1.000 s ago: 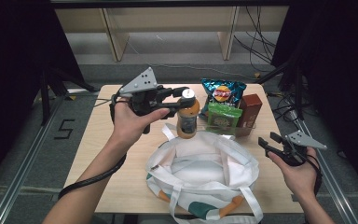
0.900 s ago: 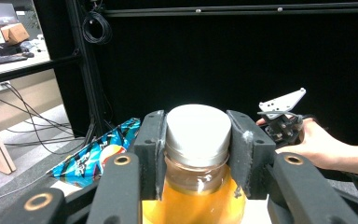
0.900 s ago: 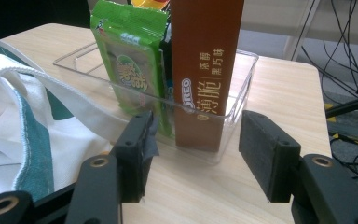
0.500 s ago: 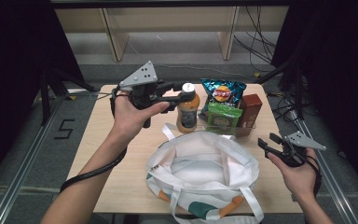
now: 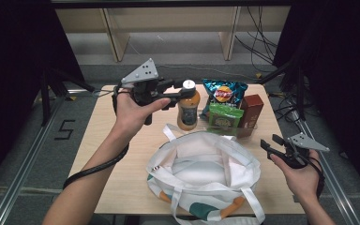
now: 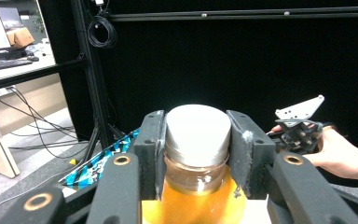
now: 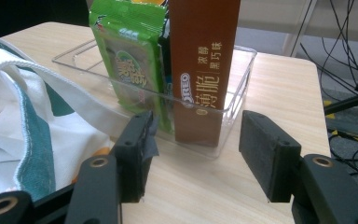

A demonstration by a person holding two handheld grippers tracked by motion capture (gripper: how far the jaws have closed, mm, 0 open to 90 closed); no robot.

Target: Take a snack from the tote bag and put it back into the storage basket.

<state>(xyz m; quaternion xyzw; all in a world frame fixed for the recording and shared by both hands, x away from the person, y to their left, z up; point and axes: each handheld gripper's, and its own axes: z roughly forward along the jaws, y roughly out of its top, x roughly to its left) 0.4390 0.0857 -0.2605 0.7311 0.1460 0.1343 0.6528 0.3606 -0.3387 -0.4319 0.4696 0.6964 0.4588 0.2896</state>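
We see the left gripper with its jaws clamped on the white cap of the orange juice bottle, above the bench beside the clear tray. The right gripper jaws stand open, empty, near the tote bag.

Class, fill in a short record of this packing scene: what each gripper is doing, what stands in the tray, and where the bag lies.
left gripper: jaws clamped on the white cap of the orange juice bottle
right gripper: open, nothing held
clear plastic tray: green snack packet, brown biscuit box
white cloth tote bag: open, at the near edge of the wooden table
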